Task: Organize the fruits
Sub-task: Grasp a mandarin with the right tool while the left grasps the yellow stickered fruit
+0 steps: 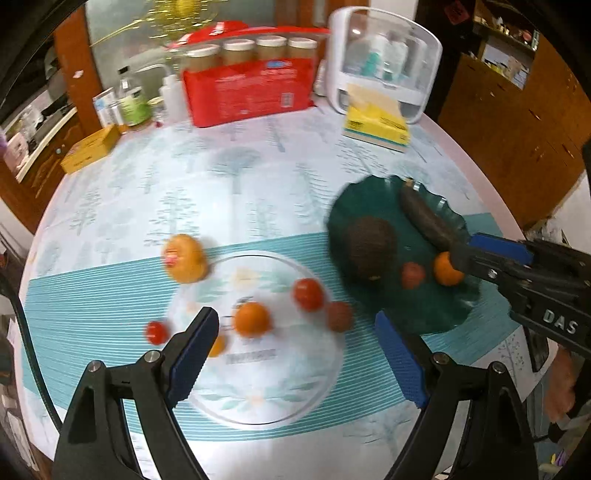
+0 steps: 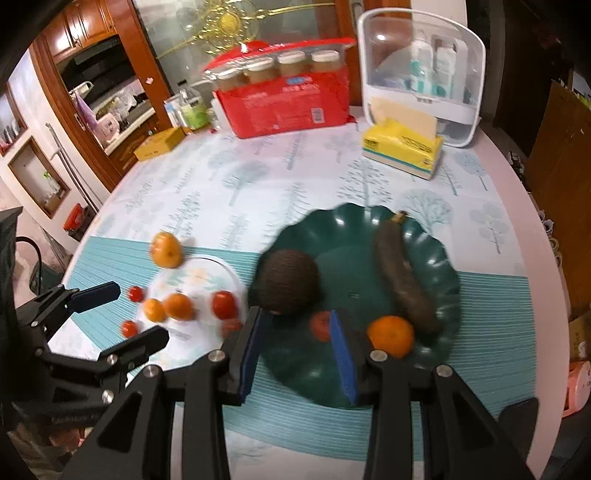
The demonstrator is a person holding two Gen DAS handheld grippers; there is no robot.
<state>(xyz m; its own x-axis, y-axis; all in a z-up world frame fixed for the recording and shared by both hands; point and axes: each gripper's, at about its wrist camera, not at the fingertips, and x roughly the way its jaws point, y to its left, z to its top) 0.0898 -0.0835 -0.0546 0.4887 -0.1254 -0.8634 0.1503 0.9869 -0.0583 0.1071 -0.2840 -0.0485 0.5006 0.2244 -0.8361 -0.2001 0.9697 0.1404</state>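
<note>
Tools hover over the bench (image 2: 258, 177): left tool (image 1: 295, 332) gapes empty; right tool (image 2: 295, 343), narrowly parted, grips nothing above the dark green scalloped plate (image 2: 354, 229).

a home dining room. a round table (image 2: 509, 206) wears a tree-print cloth. wooden kitchen cabinets (image 2: 85, 22) stand behind it.

The avocado (image 2: 286, 281), banana (image 2: 404, 275) and tangerine (image 2: 391, 336) lie in the scalloped dish (image 2: 343, 225), right of the flat plate (image 2: 201, 347).
</note>
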